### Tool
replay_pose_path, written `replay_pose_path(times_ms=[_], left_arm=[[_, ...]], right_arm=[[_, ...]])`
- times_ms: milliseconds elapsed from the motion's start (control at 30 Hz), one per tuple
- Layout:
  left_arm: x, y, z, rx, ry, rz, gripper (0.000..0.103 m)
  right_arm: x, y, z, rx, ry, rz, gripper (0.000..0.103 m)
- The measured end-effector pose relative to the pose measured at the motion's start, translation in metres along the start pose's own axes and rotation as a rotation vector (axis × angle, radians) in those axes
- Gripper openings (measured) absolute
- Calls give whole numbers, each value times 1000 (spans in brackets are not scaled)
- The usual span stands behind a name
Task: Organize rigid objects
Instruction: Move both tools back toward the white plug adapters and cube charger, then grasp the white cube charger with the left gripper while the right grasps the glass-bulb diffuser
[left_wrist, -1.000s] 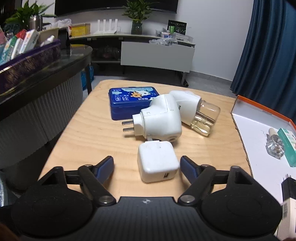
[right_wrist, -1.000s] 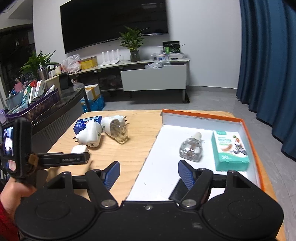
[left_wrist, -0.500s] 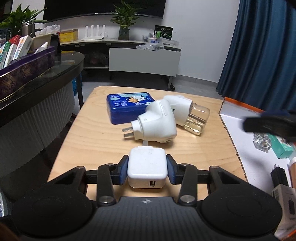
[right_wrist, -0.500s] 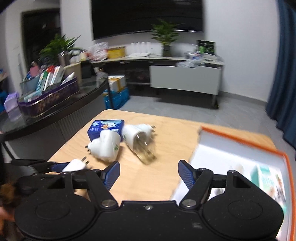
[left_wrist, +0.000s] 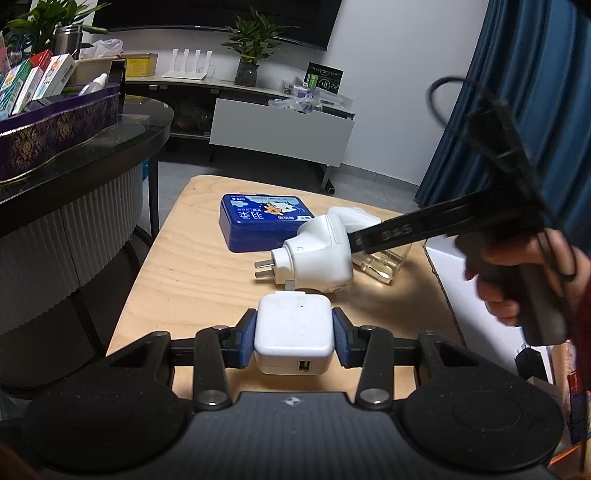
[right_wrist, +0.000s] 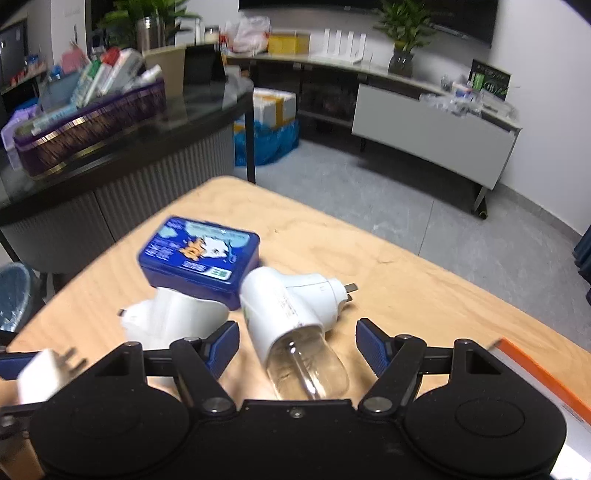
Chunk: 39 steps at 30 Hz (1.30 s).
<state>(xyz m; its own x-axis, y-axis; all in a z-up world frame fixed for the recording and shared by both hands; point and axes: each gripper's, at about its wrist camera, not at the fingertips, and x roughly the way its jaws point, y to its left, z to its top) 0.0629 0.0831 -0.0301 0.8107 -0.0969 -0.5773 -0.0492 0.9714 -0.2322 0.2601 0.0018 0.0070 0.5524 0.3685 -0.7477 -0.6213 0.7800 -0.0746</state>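
My left gripper (left_wrist: 294, 338) is shut on a white USB charger cube (left_wrist: 294, 332), held just above the wooden table (left_wrist: 192, 269). Beyond it lie a white plug-in device (left_wrist: 317, 254) with prongs pointing left, a blue tin (left_wrist: 264, 221), and a second plug-in with a clear bottle (left_wrist: 384, 260). My right gripper (right_wrist: 297, 349) is open, its fingers either side of that plug-in with the clear bottle (right_wrist: 295, 325). In the right wrist view the blue tin (right_wrist: 199, 256), the other plug-in (right_wrist: 173, 317) and the charger cube (right_wrist: 42, 374) also show. The right gripper's body (left_wrist: 443, 221) reaches in from the right in the left wrist view.
An orange-rimmed white tray (right_wrist: 539, 373) lies on the table's right side; it also shows in the left wrist view (left_wrist: 476, 310). A dark round counter (left_wrist: 74, 147) with a purple basket (left_wrist: 55, 122) stands to the left. The table's left edge drops to the floor.
My left gripper closed on the charger cube and lifted it slightly. My right gripper swung left from over the tray and came down around the plug-in with the clear bottle.
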Motion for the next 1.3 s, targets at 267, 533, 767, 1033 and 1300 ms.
replay_pose_path(times_ms=[267,533,767,1033,1300], left_arm=[[1,2,2,-19,0,17,42],[-17,-11,7,-22,-27,5,42],[-38,-50,15,29,-63,-60,42],[-46,-119,16,91,-59,-191,42],[-39,-176,24,166,-52,-261,42]], right_arm=[[6,9,-9,49,-6,-4,70],[-68,2,-34,152,-115,-48,70],[-171,-4,-79,242,-242,-159,70],[-270,-30,-152,397,-329,-364,70],[-314,-58,-186,489,-369,-457,70]])
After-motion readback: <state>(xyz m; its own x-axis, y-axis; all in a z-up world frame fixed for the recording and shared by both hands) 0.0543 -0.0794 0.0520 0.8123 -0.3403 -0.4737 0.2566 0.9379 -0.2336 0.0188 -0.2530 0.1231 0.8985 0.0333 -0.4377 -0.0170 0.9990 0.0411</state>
